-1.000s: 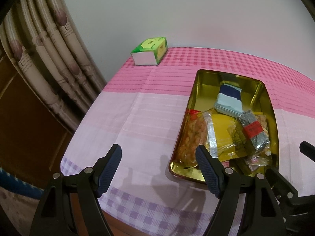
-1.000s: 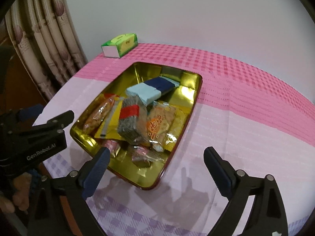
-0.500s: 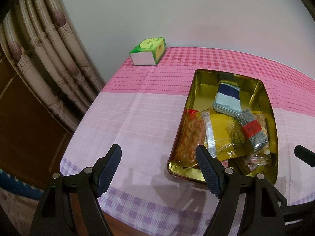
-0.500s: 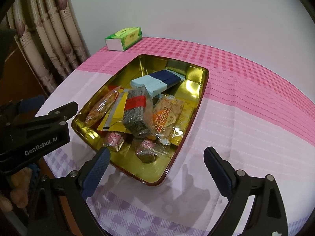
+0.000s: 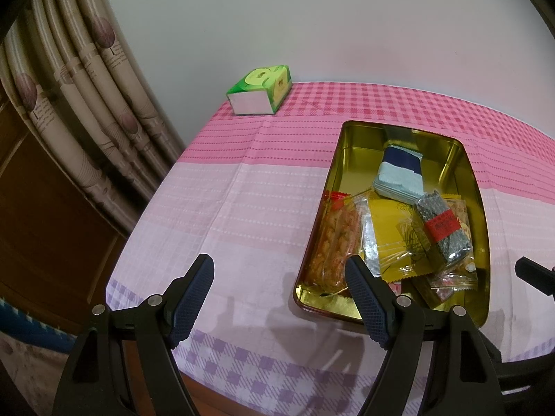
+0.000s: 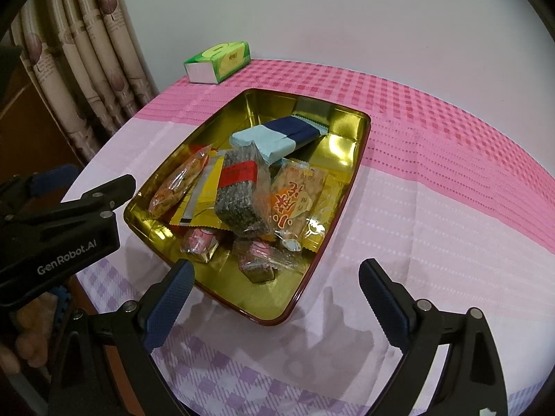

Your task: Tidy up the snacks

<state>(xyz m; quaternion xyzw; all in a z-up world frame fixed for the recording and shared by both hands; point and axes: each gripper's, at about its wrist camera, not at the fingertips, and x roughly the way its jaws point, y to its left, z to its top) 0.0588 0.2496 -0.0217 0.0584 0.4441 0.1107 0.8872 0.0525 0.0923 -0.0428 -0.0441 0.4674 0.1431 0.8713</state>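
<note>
Left gripper (image 5: 279,284): jaws spread wide, nothing between them, poised above the tablecloth (image 5: 242,208) just beside the gold tin tray (image 5: 480,208), off its left near corner. Right gripper (image 6: 274,291): jaws likewise released and empty, poised over the tray's (image 6: 360,138) near rim.

The snacks all lie inside the tray. A blue-and-pale-blue packet (image 6: 277,137) sits toward the tray's far end. A dark speckled bar with a red band (image 6: 239,187) lies across the middle, on top of a yellow packet (image 5: 385,222). An orange cracker pack (image 6: 180,182) lies along the tray's left wall; a printed rice-cracker pack (image 6: 295,197) lies on the right. Two small pink wrapped sweets (image 6: 258,260) rest near the tray's front end.

A green tissue box (image 5: 260,90) stands well beyond the tray's far left corner, by the curtain (image 5: 86,104).
</note>
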